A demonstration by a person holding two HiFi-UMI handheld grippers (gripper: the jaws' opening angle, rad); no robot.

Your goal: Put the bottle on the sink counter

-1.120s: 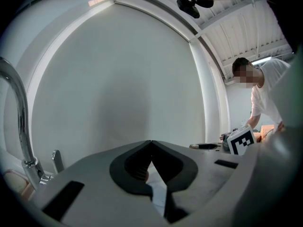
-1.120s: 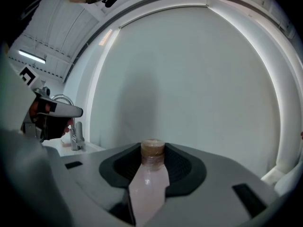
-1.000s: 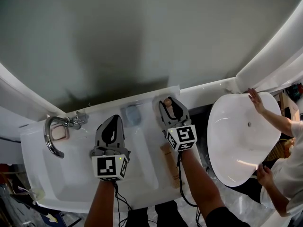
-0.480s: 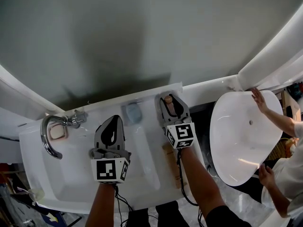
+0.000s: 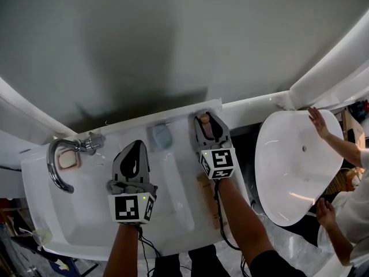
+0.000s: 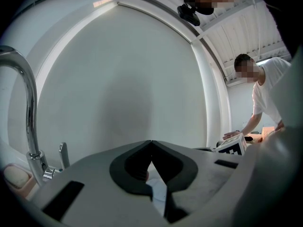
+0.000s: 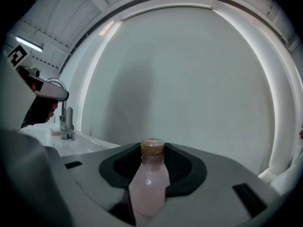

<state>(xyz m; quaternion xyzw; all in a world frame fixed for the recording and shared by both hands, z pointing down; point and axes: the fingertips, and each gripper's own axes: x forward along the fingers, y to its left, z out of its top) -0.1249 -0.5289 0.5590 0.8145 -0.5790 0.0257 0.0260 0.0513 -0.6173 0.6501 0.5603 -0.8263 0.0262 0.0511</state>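
Note:
A small bottle [image 7: 147, 188] of pale pink liquid with a brown cap [image 5: 203, 119] stands upright between my right gripper's jaws. The right gripper [image 5: 206, 123] is shut on the bottle's body, over the back right part of the white sink counter [image 5: 179, 183], close to the wall. Whether the bottle's base touches the counter is hidden. My left gripper [image 5: 138, 146] hangs over the middle of the counter, shut, its tips [image 6: 151, 143] meeting with nothing between them.
A chrome faucet [image 5: 56, 165] curves over the counter's left end, beside a pink soap [image 5: 69, 161]. A grey-blue object [image 5: 161, 136] lies between the grippers. A tan long object [image 5: 207, 196] lies under my right forearm. At right, a person [image 5: 346, 201] holds a white basin [image 5: 291, 166].
The right gripper and its bottle have edged slightly toward the wall. The left gripper has hardly moved. The person's hand has shifted on the basin's rim.

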